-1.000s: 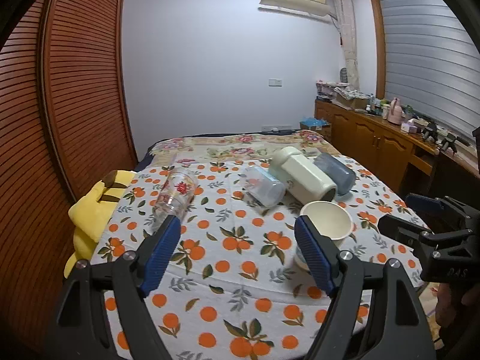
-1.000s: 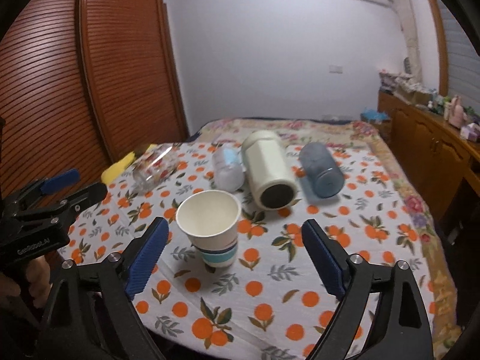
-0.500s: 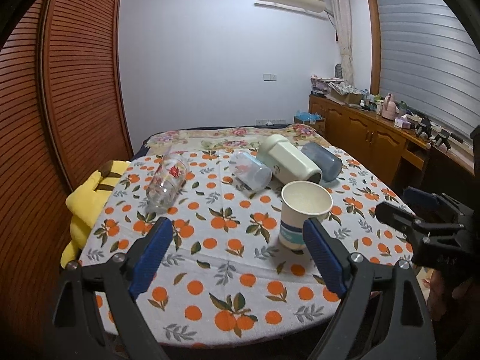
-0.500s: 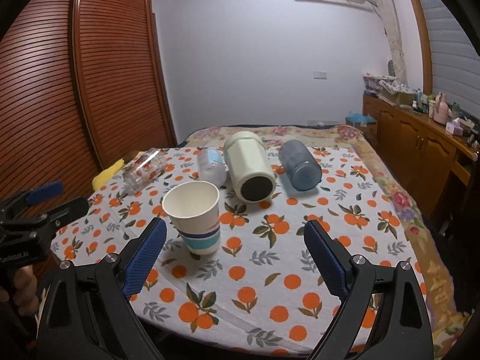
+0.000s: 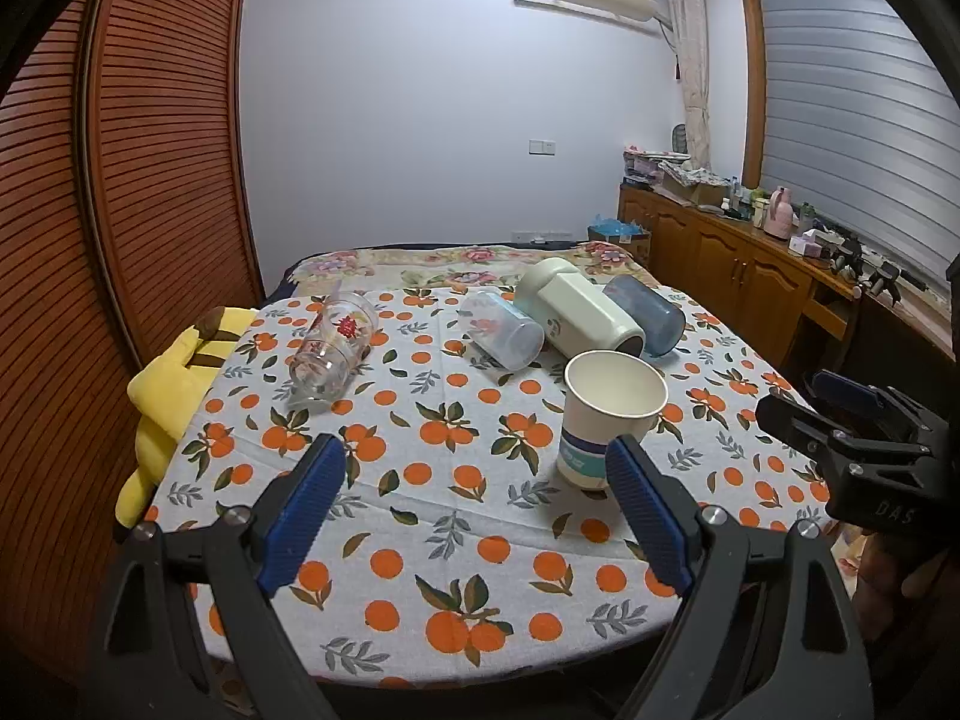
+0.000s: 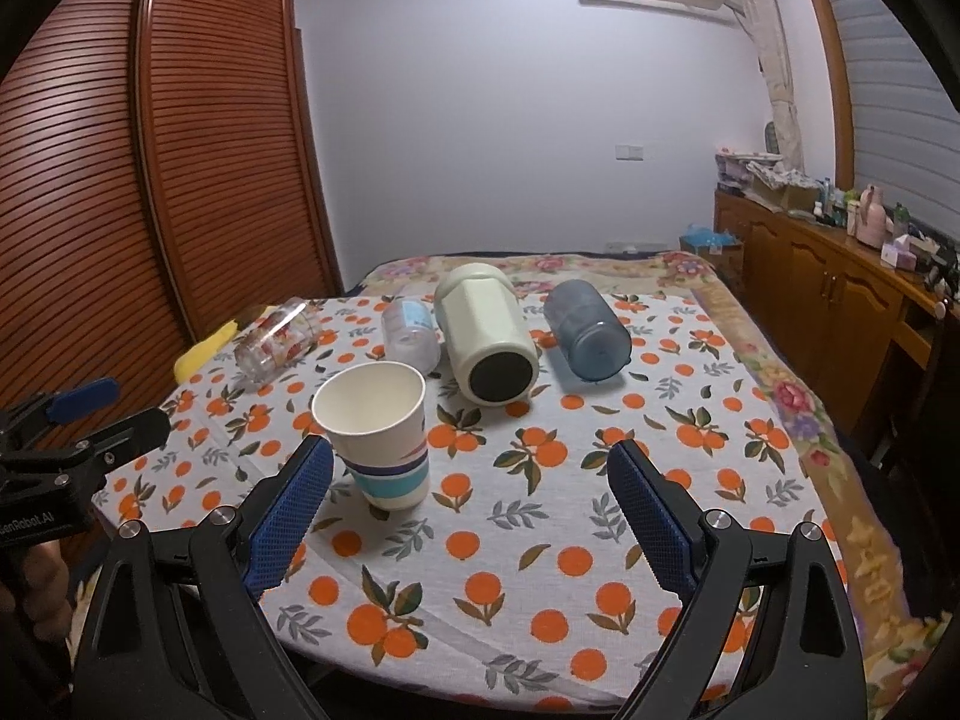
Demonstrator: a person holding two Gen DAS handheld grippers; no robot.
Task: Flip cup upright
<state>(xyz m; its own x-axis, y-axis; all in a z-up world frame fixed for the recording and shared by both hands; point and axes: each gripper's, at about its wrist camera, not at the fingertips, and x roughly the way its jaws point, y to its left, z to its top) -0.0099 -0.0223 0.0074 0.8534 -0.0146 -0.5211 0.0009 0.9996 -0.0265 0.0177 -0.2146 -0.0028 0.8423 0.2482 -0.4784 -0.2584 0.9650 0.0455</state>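
The left gripper (image 5: 474, 504) gapes wide and empty above the near table edge; the right gripper (image 6: 471, 510) likewise, nothing between its blue pads. The paper cup (image 6: 378, 432) already stands upright on the orange-print tablecloth (image 6: 540, 480), just ahead; it looks light and crushable, best pinched gently at mid-wall. Behind lie a printed glass (image 5: 333, 348), clear tumbler (image 5: 501, 330), cream flask (image 6: 486, 336) and blue tumbler (image 6: 588, 330); open cloth lies to the right.
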